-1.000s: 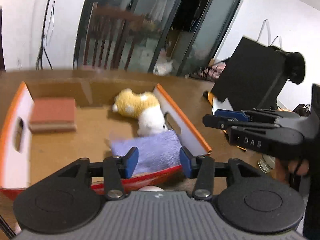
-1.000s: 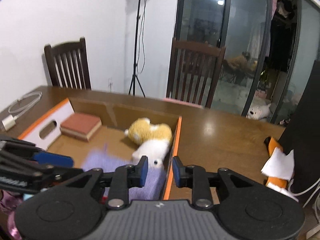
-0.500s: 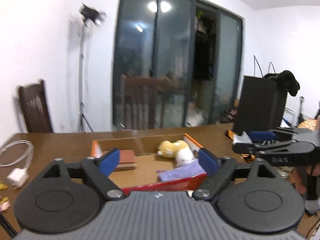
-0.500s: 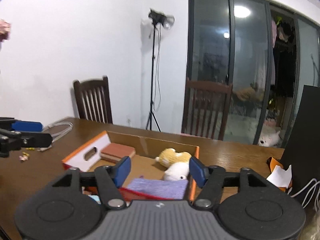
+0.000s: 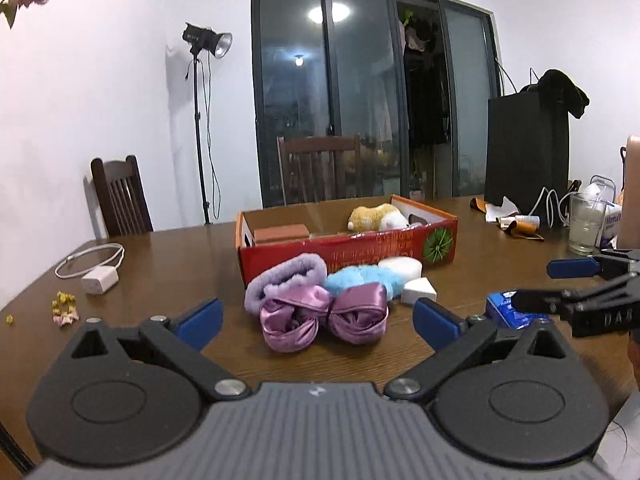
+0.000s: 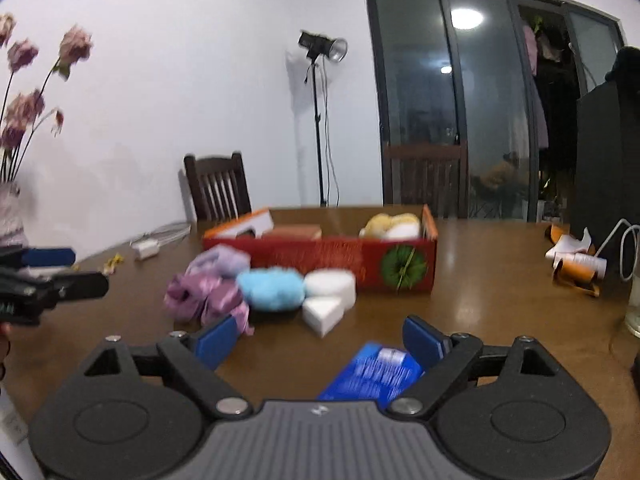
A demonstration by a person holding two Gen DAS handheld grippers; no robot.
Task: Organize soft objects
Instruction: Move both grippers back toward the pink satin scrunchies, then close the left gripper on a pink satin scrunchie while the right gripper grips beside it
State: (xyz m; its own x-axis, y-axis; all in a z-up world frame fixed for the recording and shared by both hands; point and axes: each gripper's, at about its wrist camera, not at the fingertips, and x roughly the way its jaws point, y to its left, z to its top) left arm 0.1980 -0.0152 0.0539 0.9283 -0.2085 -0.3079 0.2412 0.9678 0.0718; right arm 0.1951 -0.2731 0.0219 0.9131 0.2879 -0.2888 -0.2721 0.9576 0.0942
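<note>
A red cardboard box (image 5: 384, 246) (image 6: 340, 258) on the wooden table holds a yellow-and-white plush toy (image 5: 376, 217) (image 6: 394, 225) and a brown sponge block (image 5: 282, 233). In front of it lie a purple satin bow (image 5: 322, 318) (image 6: 204, 298), a lilac fuzzy band (image 5: 286, 280), a blue fluffy puff (image 5: 360, 278) (image 6: 270, 288) and white sponges (image 5: 402, 268) (image 6: 330, 286). My left gripper (image 5: 318, 320) is open and empty, just short of the bow. My right gripper (image 6: 320, 340) is open and empty above a blue packet (image 6: 372, 374).
A white charger with cable (image 5: 98, 278) and small crumbs (image 5: 64, 308) lie at the left. A glass (image 5: 584, 224), wrappers (image 5: 516, 222) and a black box (image 5: 526, 156) stand at the right. Chairs (image 5: 120, 198) stand beyond the table.
Both grippers have pulled back from over the box and dropped low toward the table. Both have opened wide. The pile in front of the box has come into view.
</note>
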